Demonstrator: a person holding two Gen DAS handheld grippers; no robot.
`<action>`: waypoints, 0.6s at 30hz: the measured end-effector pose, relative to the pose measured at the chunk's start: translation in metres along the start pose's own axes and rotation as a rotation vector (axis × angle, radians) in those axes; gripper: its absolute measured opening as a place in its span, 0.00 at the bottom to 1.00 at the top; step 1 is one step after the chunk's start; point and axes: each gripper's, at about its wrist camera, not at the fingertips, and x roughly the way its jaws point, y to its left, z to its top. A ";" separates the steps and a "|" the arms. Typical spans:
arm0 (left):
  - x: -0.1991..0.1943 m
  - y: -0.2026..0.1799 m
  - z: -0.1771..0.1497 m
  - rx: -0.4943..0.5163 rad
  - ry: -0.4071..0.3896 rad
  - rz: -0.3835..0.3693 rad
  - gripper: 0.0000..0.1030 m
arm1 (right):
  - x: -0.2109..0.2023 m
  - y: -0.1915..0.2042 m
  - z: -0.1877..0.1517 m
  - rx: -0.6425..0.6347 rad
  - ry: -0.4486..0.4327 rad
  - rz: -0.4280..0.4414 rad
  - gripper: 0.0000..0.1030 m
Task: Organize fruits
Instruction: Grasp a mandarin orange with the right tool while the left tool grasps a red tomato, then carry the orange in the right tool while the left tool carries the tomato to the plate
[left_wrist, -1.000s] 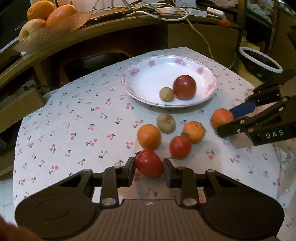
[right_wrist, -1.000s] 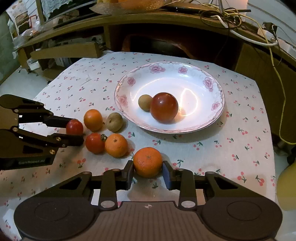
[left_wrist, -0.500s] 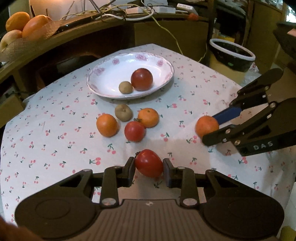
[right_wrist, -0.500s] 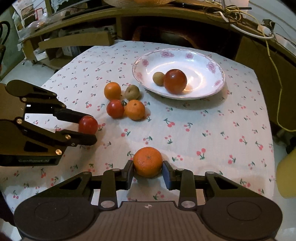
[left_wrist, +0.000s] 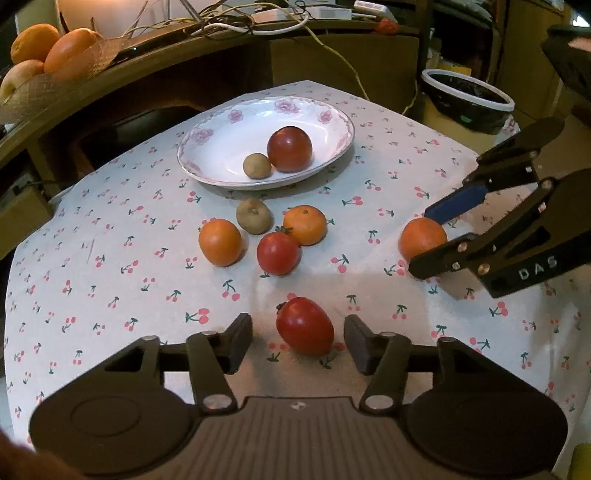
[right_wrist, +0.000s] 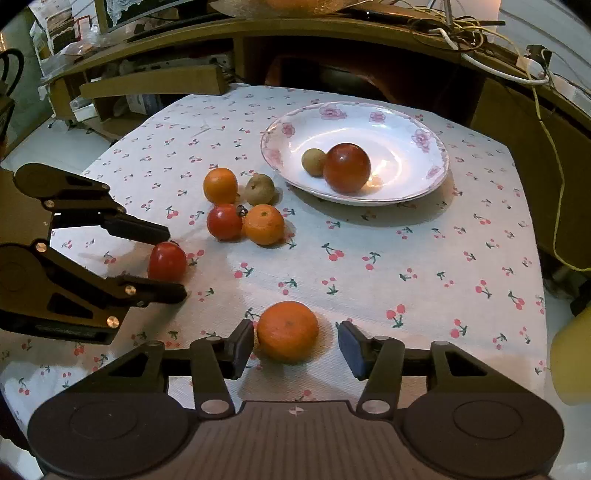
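Note:
My left gripper (left_wrist: 298, 341) is open, and a red tomato (left_wrist: 305, 325) lies on the cloth between its fingers, touching neither. My right gripper (right_wrist: 295, 343) is open around an orange (right_wrist: 287, 330) resting on the cloth. In the left wrist view the right gripper (left_wrist: 436, 240) and its orange (left_wrist: 422, 238) sit at the right. In the right wrist view the left gripper (right_wrist: 170, 262) and tomato (right_wrist: 167, 261) sit at the left. A flowered plate (left_wrist: 221, 147) holds a big red fruit (left_wrist: 290, 148) and a small brown one (left_wrist: 257, 165).
A cluster of two oranges (left_wrist: 220, 242), a tomato (left_wrist: 277, 253) and a brown fruit (left_wrist: 253, 216) lies mid-table on the cherry-print cloth (left_wrist: 110, 258). A wooden shelf with cables and a fruit basket (left_wrist: 33, 74) stands behind. A black bin (left_wrist: 467, 101) stands at the right.
Both grippers have opened and let go of their fruit: the tomato and the orange now rest on the cloth near the table's front.

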 end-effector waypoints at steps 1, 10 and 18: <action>0.000 -0.001 0.000 0.004 0.000 0.002 0.60 | -0.001 -0.001 0.000 0.003 -0.001 0.001 0.52; 0.000 -0.006 0.002 -0.010 0.016 0.002 0.48 | -0.002 0.001 0.000 -0.011 -0.003 0.002 0.48; -0.001 -0.007 0.006 -0.041 0.030 0.008 0.35 | 0.000 0.007 0.002 -0.020 0.012 -0.007 0.34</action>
